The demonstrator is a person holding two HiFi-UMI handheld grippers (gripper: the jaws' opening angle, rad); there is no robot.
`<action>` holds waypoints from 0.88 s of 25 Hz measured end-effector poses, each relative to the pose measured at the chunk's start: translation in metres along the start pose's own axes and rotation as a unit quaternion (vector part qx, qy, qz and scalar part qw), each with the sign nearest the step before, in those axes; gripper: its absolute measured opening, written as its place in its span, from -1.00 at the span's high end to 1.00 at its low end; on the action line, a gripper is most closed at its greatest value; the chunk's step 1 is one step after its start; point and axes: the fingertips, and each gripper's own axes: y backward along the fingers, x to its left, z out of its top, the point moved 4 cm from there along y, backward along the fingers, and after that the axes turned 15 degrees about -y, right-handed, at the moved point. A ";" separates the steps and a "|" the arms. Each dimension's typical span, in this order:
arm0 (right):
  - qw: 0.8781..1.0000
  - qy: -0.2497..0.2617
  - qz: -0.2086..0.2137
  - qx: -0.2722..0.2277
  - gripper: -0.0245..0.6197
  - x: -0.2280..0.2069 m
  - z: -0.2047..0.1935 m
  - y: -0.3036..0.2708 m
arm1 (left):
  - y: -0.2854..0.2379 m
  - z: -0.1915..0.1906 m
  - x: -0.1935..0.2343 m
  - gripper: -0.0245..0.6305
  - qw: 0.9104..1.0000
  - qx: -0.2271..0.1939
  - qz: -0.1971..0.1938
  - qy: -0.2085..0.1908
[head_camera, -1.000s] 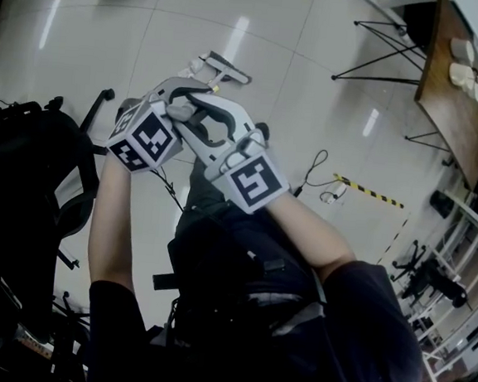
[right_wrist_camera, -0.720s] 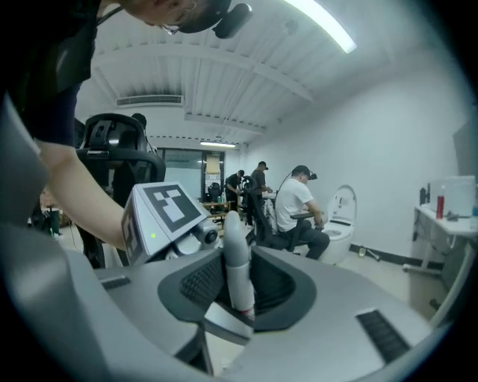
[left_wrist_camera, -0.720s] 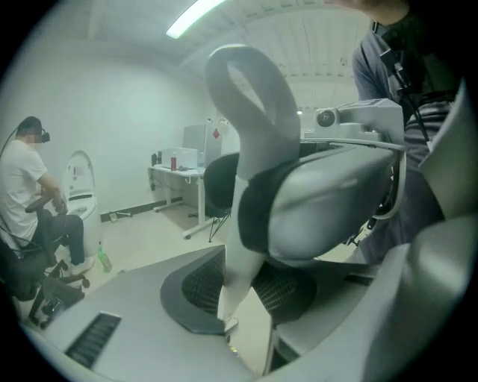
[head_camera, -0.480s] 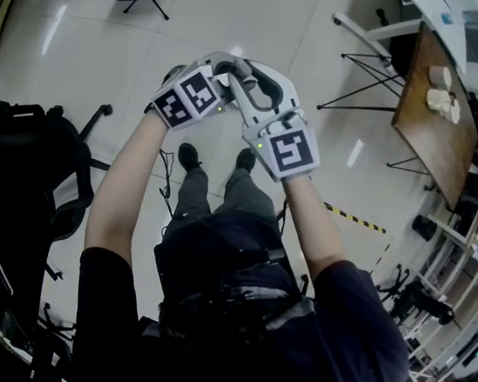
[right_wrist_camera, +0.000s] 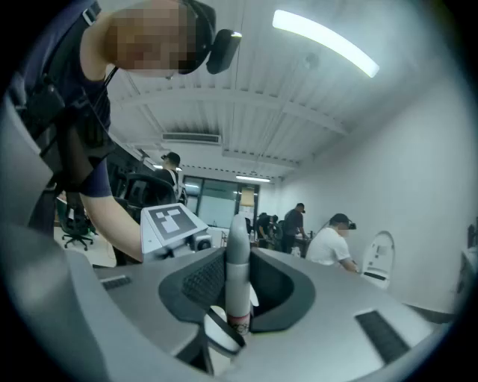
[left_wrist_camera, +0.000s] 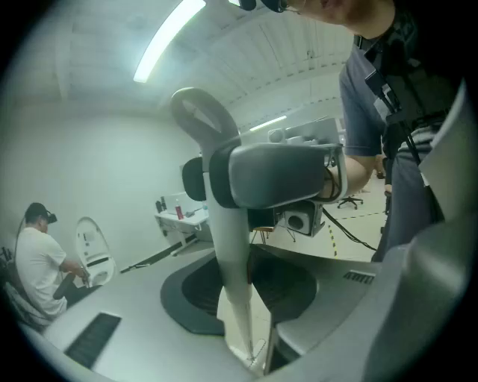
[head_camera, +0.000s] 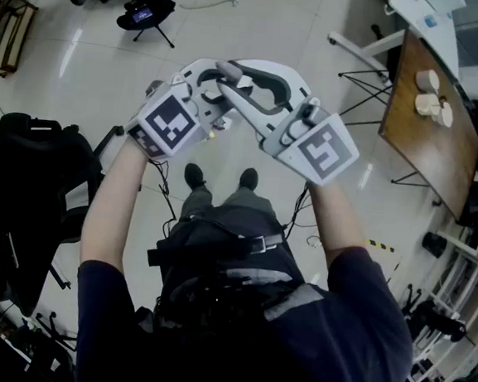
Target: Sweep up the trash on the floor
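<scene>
I hold both grippers up at chest height over the pale floor, tips together. My left gripper (head_camera: 219, 89) (left_wrist_camera: 258, 358) is closed on a thin white stick (left_wrist_camera: 228, 254) with a curved grey top (left_wrist_camera: 198, 112). The stick rises straight out of the narrow gap. My right gripper (head_camera: 233, 71) (right_wrist_camera: 231, 328) holds an upright white rod with a rounded grey tip (right_wrist_camera: 237, 276) between its dark pads. A white ring with a black band (right_wrist_camera: 224, 332) sits at the rod's foot. Both pairs of jaws have just been closing. In the head view the grippers hide what they hold.
A wooden table (head_camera: 432, 120) with pale objects stands at the right. A black office chair (head_camera: 32, 176) is at the left and a tripod stand (head_camera: 146, 12) at the top. Cables (head_camera: 304, 208) and striped tape (head_camera: 381, 246) lie near my feet. A person in white (right_wrist_camera: 328, 242) works far off.
Both grippers have risen together from low near the floor to chest height, tips still touching. A white object that lay on the floor just past the tips is out of sight now.
</scene>
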 end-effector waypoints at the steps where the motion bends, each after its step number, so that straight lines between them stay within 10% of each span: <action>1: 1.000 0.002 0.027 -0.006 0.58 -0.002 0.011 0.001 | 0.003 0.008 0.005 0.66 1.000 -0.001 0.015 0.002; 11: 0.972 -0.016 0.236 0.000 0.58 0.006 0.046 -0.013 | 0.037 0.019 0.013 0.54 0.983 0.058 0.169 0.044; 22: 0.917 -0.046 0.392 0.058 0.58 0.056 0.035 -0.048 | 0.098 -0.005 -0.027 0.65 0.962 0.051 0.237 0.125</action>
